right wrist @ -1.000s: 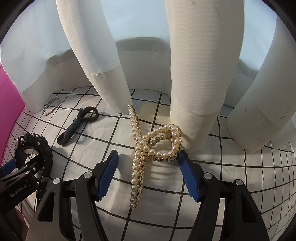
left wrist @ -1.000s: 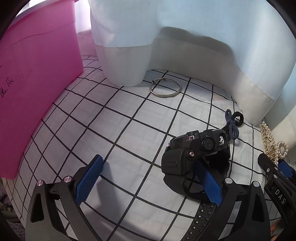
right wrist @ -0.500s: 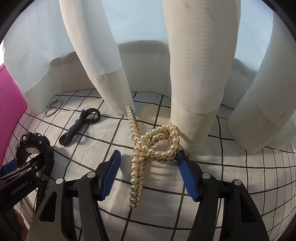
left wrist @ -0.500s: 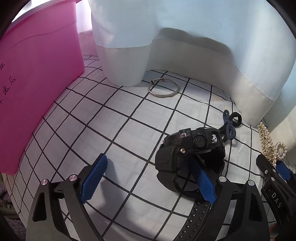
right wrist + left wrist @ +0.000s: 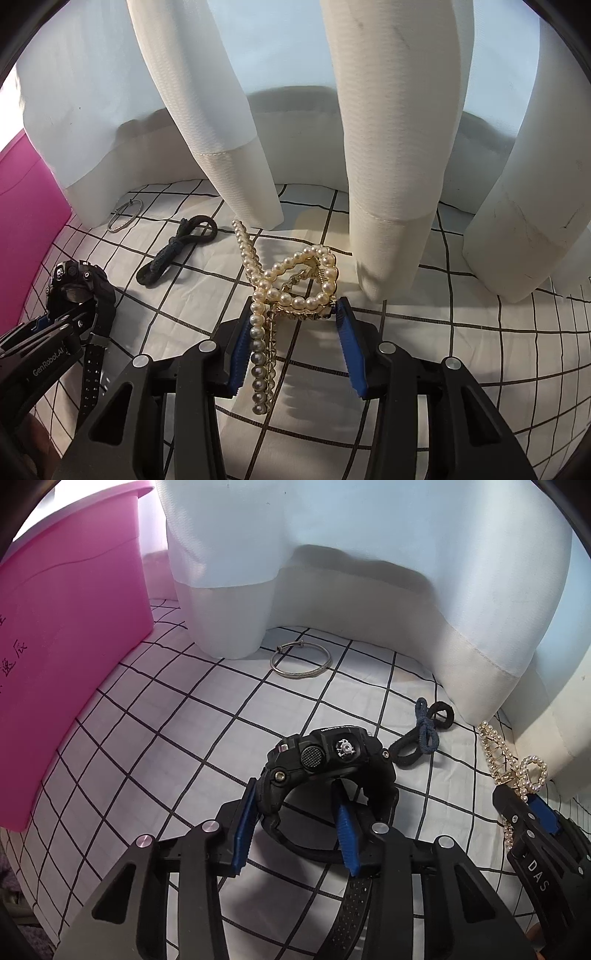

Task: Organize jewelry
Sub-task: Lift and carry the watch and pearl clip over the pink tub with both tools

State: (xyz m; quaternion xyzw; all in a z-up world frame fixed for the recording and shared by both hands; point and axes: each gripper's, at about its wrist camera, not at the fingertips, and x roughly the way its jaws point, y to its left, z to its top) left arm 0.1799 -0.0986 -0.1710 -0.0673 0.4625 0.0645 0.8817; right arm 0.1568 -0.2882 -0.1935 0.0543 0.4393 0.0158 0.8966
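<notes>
A smooth pink bin (image 5: 70, 635) stands far left on the checked cloth (image 5: 177, 716); the left gripper (image 5: 295, 805) pinches the chunky black rubber watch (image 5: 325, 760); a thin silver bangle (image 5: 301, 661) and knotted hair tie (image 5: 424, 734) lie beyond; the right gripper (image 5: 293, 325) clamps the looped pearl hair clip (image 5: 291, 284).

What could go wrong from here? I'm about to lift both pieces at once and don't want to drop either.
The left claw pinches only one side of the black watch strap loop, so the heavy case may swing or slip out on lifting.

The right claw squeezes the pearl hair clip across rounded beads; it could pop free or twist.

The two claws sit close together, so lifting both together risks a bump.
</notes>
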